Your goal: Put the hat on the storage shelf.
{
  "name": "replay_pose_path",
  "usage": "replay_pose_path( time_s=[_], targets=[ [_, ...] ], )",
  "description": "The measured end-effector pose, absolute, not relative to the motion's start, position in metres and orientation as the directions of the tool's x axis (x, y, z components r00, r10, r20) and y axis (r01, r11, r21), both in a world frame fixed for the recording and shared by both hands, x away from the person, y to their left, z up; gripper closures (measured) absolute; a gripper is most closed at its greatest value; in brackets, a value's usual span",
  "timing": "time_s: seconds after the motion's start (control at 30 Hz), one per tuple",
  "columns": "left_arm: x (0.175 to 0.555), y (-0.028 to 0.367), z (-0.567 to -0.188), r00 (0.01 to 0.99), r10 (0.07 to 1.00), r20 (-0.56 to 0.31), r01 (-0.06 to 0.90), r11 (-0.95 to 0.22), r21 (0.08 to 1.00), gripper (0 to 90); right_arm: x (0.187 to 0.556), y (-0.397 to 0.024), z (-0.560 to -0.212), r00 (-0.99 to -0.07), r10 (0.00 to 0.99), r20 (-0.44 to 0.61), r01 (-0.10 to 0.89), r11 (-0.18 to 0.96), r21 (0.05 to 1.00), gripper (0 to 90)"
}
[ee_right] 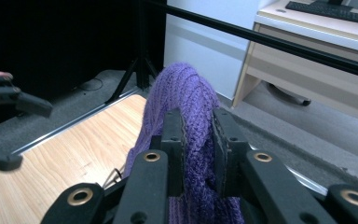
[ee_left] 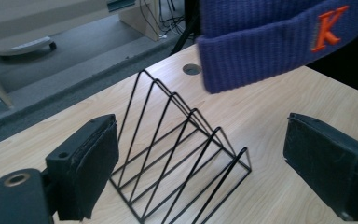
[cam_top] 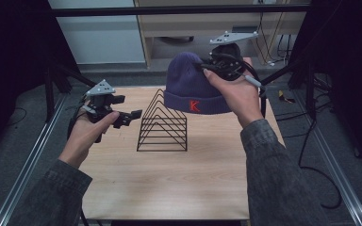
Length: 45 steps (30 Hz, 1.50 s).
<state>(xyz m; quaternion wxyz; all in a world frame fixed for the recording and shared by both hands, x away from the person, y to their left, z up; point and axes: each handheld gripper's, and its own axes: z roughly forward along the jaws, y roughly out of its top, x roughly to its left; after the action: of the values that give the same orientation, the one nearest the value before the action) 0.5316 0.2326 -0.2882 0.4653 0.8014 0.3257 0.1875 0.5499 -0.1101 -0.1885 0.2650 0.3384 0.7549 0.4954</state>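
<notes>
A purple knit beanie (cam_top: 188, 82) with an orange K on its cuff hangs in the air above the back of the table. My right gripper (cam_top: 206, 67) is shut on its top fabric, and the knit (ee_right: 186, 98) bunches between the two black jaws of the right gripper (ee_right: 198, 135). A black wire rack (cam_top: 162, 125) of triangular dividers stands mid-table, just below and left of the beanie's cuff (ee_left: 270, 51). My left gripper (cam_top: 131, 115) hovers left of the rack (ee_left: 177, 154), and this left gripper (ee_left: 200, 163) is open with nothing between its pads.
The light wooden table (cam_top: 169, 179) has bare surface in front of the rack. A round hole (ee_left: 192, 69) sits in the tabletop behind the rack. Metal rails (cam_top: 33, 150) run along both sides, and a desk and cables stand behind.
</notes>
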Motion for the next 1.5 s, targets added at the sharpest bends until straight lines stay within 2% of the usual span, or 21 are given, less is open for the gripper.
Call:
replay_pose_path(
  time_s=[0.3, 0.7, 0.97, 1.27, 1.4, 1.43, 1.5],
  targets=[
    [0.536, 0.222, -0.292, 0.730, 0.683, 0.003, 0.341, -0.368, 0.865, 11.3, 0.557, -0.073, -0.185, -0.674, 0.736, -0.069, 0.226, 0.294, 0.929, 76.7],
    [0.539, 0.228, -0.294, 0.730, 0.683, -0.006, 0.356, -0.373, 0.857, 9.7, 0.544, -0.034, -0.178, -0.739, 0.671, -0.064, 0.185, 0.294, 0.938, 76.6],
    [0.544, 0.228, -0.307, 0.736, 0.677, -0.027, 0.371, -0.370, 0.851, 4.9, 0.540, -0.026, -0.178, -0.758, 0.650, -0.060, 0.179, 0.295, 0.938, 76.5],
    [0.553, 0.226, -0.318, 0.756, 0.651, -0.065, 0.390, -0.368, 0.844, 5.4, 0.542, -0.026, -0.184, -0.768, 0.639, -0.045, 0.190, 0.295, 0.936, 76.6],
    [0.556, 0.227, -0.319, 0.757, 0.648, -0.086, 0.403, -0.359, 0.842, 11.9, 0.543, -0.027, -0.185, -0.769, 0.637, -0.047, 0.188, 0.296, 0.936, 76.5],
    [0.556, 0.228, -0.319, 0.759, 0.647, -0.079, 0.397, -0.364, 0.842, 26.0, 0.544, -0.028, -0.186, -0.767, 0.640, -0.046, 0.193, 0.298, 0.935, 76.5],
    [0.556, 0.229, -0.317, 0.754, 0.651, -0.083, 0.400, -0.355, 0.845, 41.6, 0.544, -0.028, -0.187, -0.768, 0.639, -0.043, 0.195, 0.297, 0.935, 76.5]
  ],
)
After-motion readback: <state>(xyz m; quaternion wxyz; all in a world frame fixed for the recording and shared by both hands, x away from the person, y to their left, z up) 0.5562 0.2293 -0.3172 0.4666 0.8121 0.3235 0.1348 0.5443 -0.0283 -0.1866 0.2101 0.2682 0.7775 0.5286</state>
